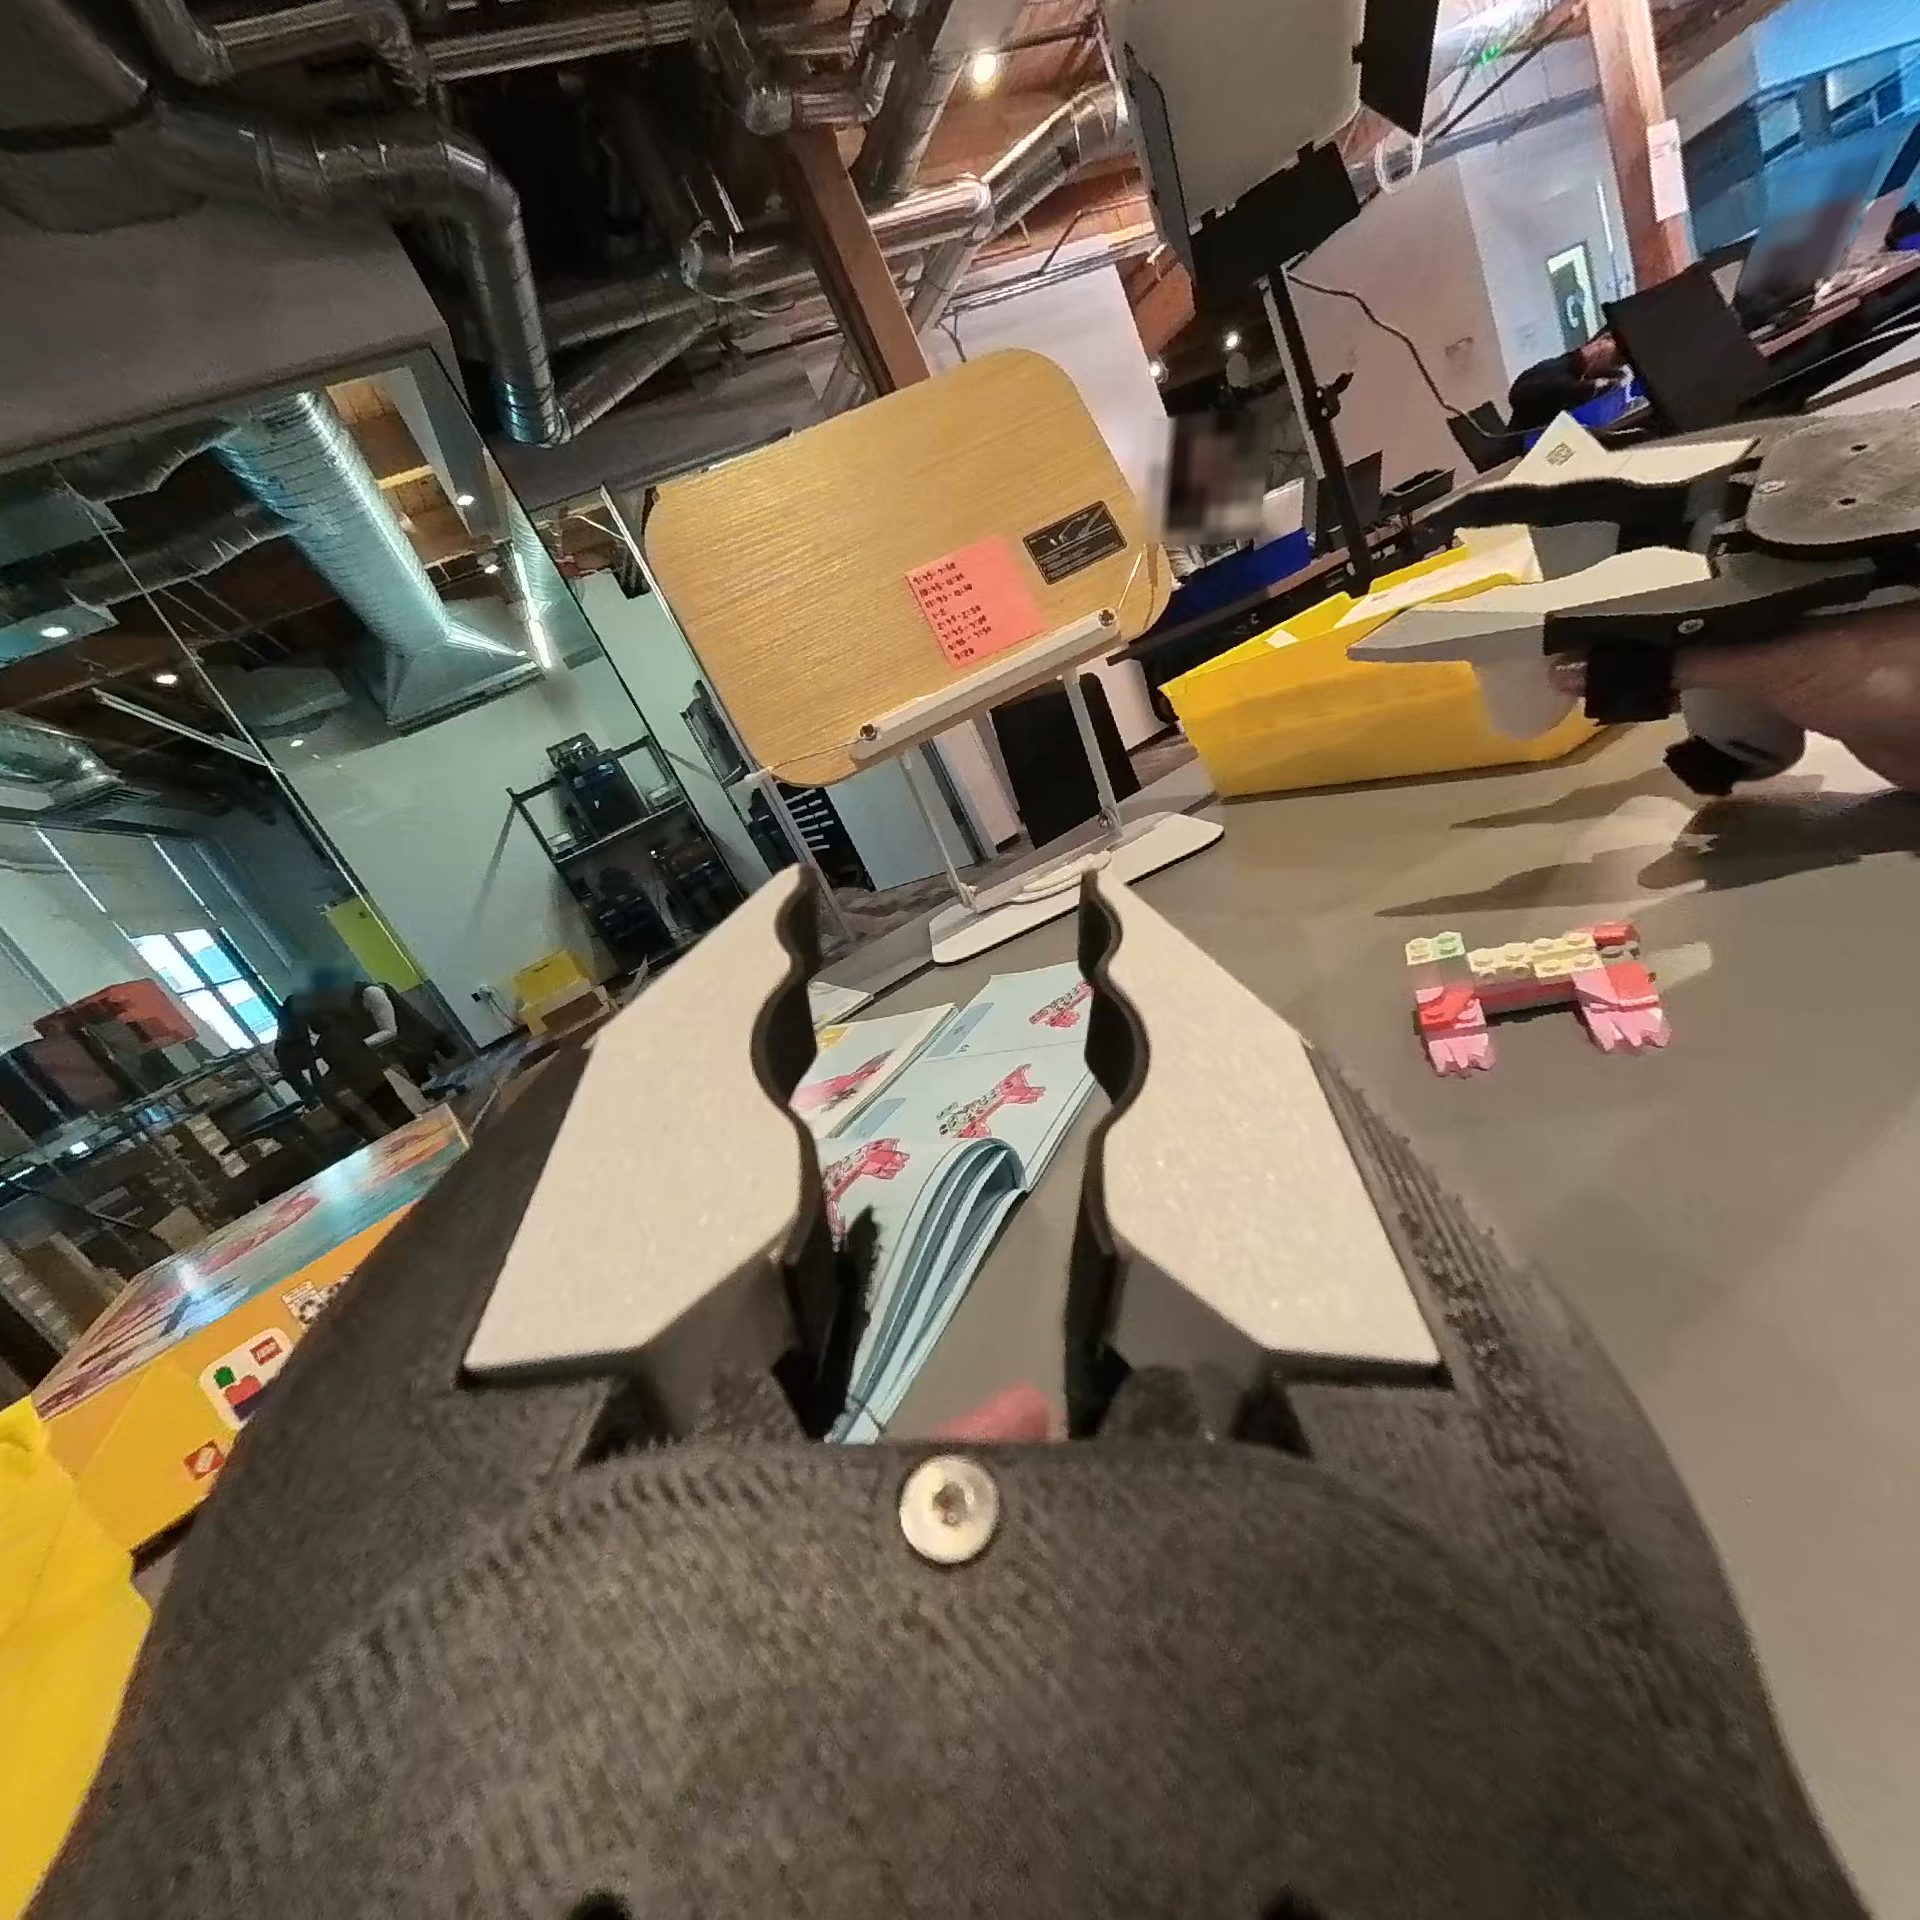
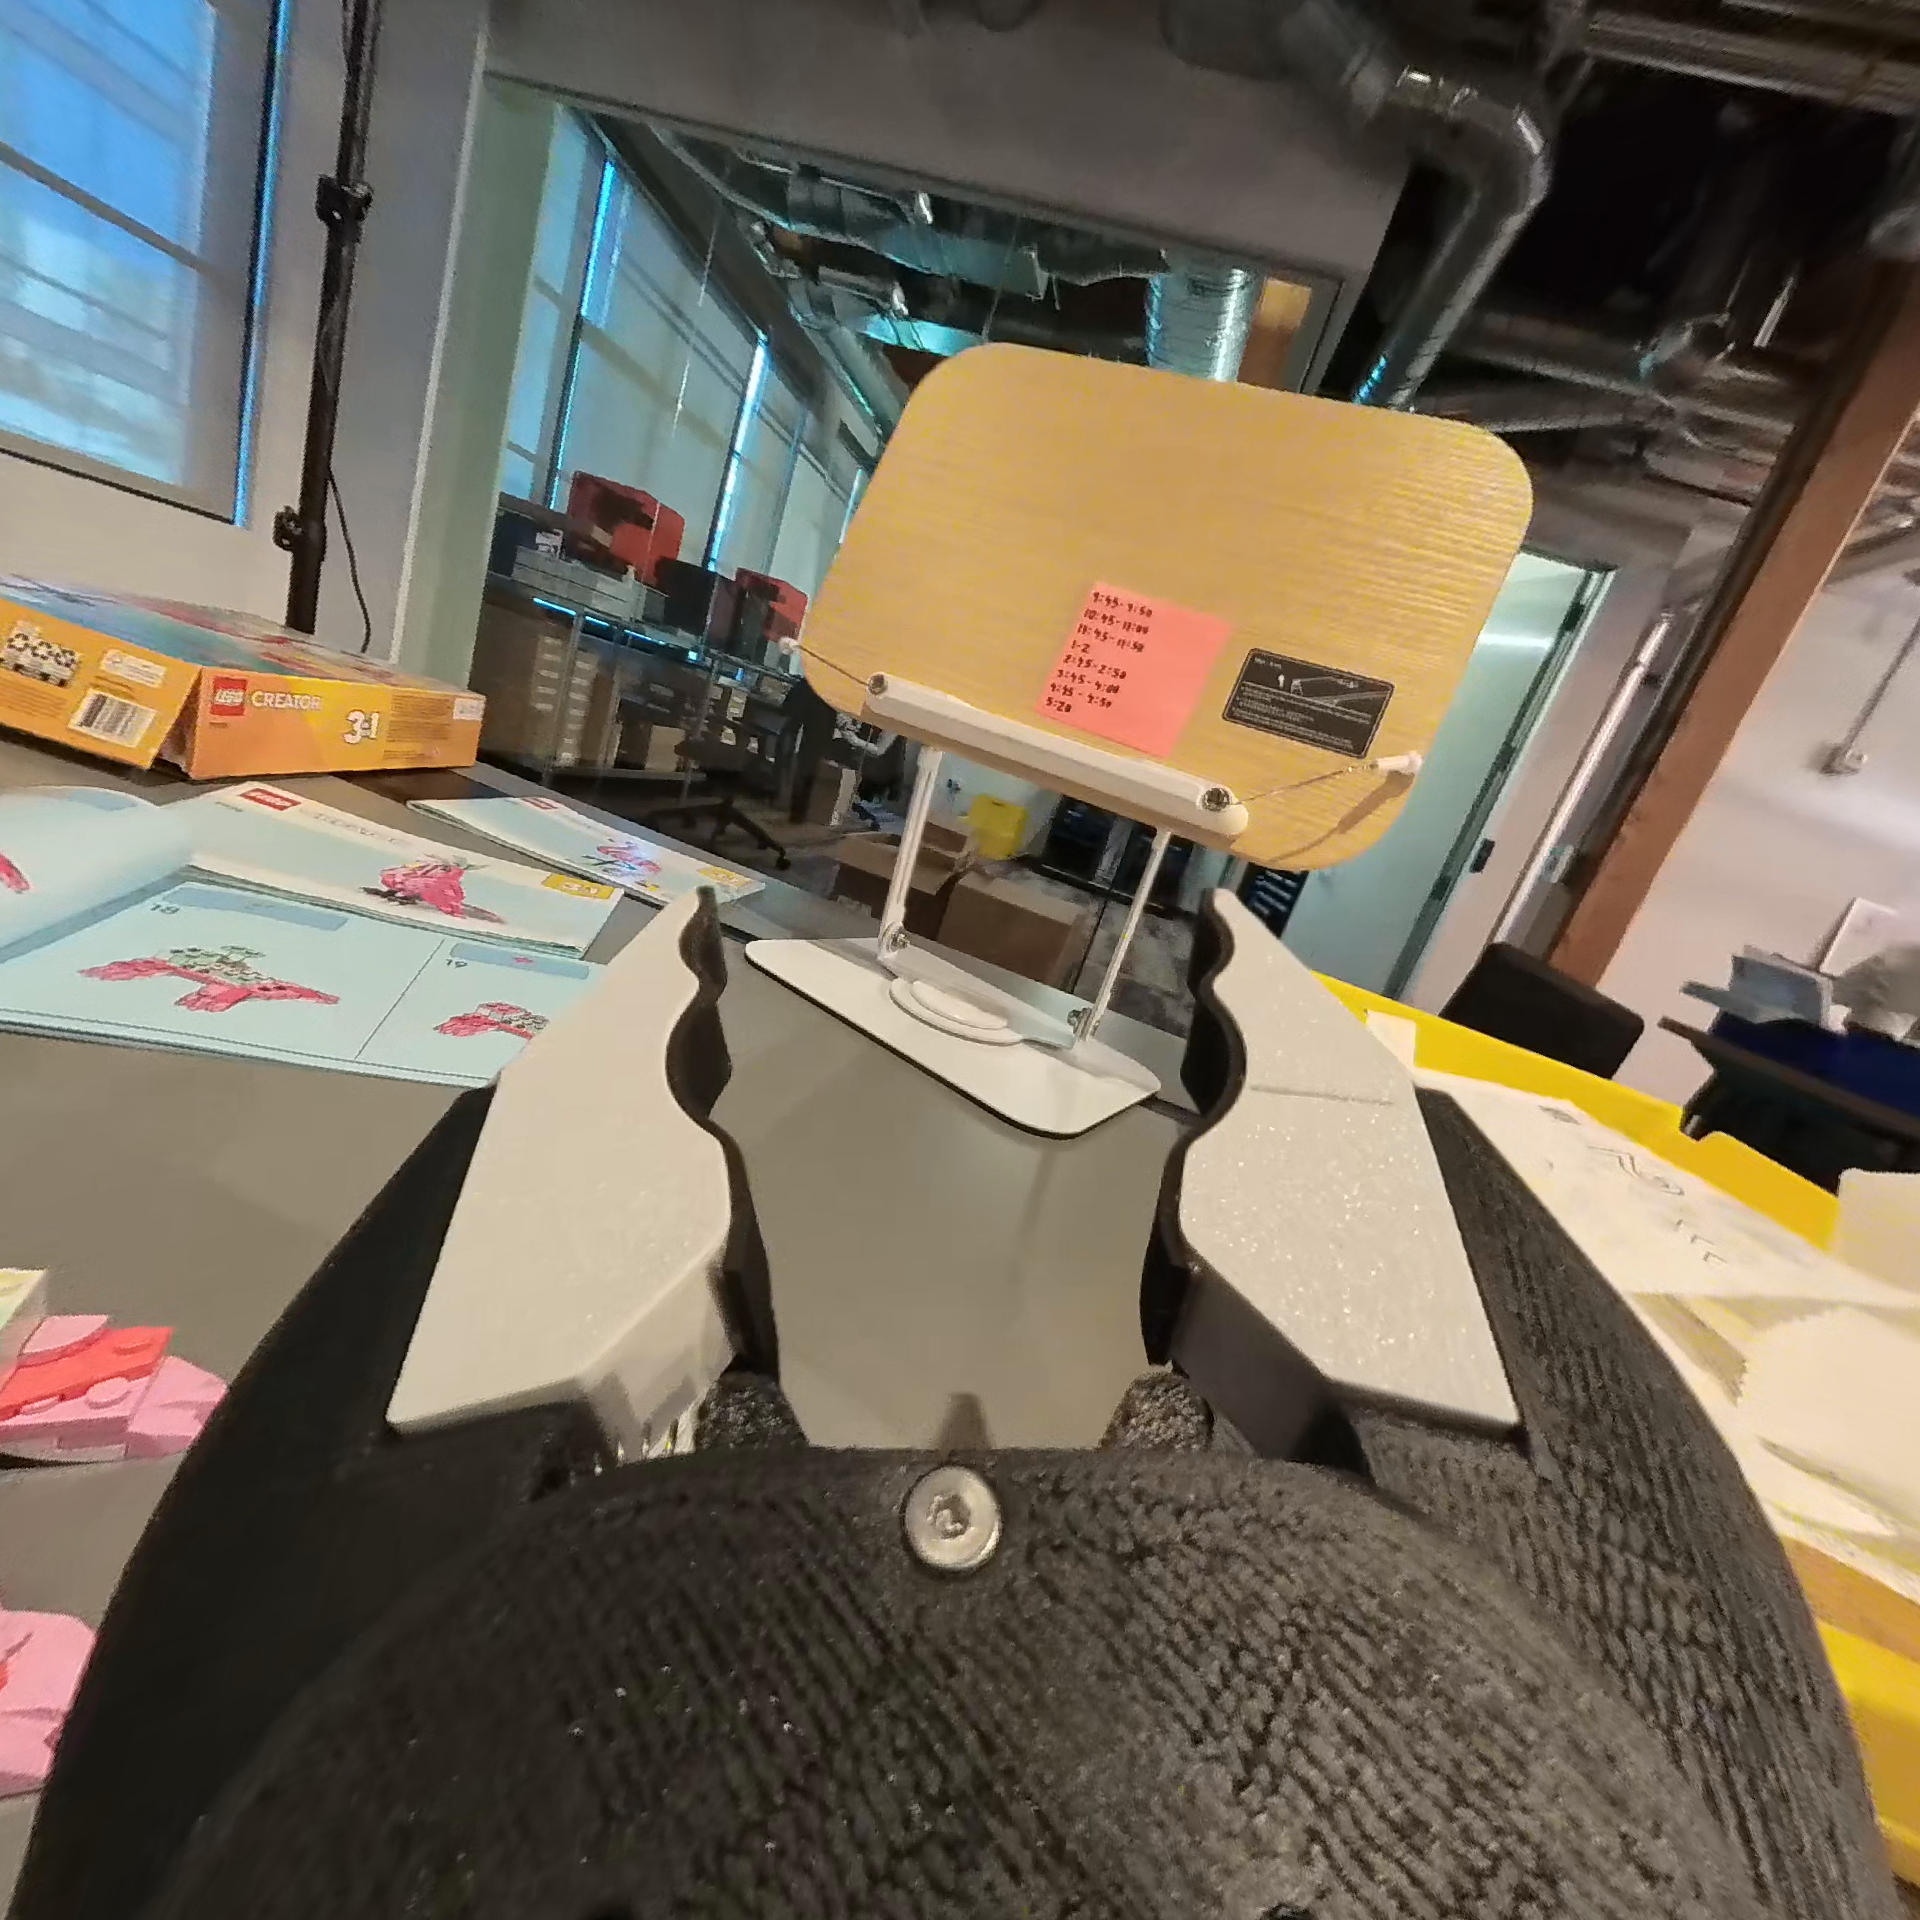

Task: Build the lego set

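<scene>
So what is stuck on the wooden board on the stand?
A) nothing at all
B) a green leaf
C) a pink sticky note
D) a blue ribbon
C: a pink sticky note sits on the lower part of the wooden board, beside a small black label.

The left gripper (image 1: 945, 1039) hangs above the grey table (image 1: 1558, 1195) with its grey fingers (image 1: 665, 1164) parted and nothing between them. Through the gap lies an open instruction booklet (image 1: 966, 1101) with pale blue pages and pink drawings. To the right on the table sits a partly built pink and red lego model (image 1: 1538, 992) topped with pale green pieces. Farther right, the right gripper (image 1: 1423, 582) is held above the table in front of a yellow bin (image 1: 1320, 717), its fingers apart and empty. A wooden book stand (image 1: 894, 571) on a white base stands behind, bearing a pink sticky note (image 1: 975, 601). At lower left lies the orange lego box (image 1: 208, 1340).
</scene>
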### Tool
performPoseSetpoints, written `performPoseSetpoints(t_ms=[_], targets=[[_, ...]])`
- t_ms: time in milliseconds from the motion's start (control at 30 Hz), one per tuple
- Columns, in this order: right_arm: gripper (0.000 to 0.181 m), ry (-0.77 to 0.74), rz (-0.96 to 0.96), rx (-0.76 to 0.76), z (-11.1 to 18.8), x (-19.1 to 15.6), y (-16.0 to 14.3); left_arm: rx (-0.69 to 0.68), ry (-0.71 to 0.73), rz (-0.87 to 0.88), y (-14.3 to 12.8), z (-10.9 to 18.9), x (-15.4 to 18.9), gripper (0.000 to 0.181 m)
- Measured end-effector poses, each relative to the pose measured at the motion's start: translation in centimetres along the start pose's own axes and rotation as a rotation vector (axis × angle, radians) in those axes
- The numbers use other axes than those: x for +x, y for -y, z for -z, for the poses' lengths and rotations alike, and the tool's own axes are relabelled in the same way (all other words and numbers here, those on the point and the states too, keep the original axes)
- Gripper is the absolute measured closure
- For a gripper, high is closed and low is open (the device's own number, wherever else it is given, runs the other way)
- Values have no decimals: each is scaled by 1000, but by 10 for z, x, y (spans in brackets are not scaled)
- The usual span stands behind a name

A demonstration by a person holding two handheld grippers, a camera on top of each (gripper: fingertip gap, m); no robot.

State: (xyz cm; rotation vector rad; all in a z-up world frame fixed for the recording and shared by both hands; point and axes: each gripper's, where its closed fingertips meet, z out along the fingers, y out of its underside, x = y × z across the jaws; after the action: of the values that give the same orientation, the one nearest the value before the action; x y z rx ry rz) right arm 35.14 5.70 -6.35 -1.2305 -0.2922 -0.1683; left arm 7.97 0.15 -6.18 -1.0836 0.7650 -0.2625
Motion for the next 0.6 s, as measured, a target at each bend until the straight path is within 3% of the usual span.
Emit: performPoseSetpoints(t_ms=[433,600], targets=[[99,3,-49,10,5,5,0,-22,36,26,-6,1,-7,121],[105,12,-38,3,5,3,-1,-73,28,179,-13,4,-11,123]])
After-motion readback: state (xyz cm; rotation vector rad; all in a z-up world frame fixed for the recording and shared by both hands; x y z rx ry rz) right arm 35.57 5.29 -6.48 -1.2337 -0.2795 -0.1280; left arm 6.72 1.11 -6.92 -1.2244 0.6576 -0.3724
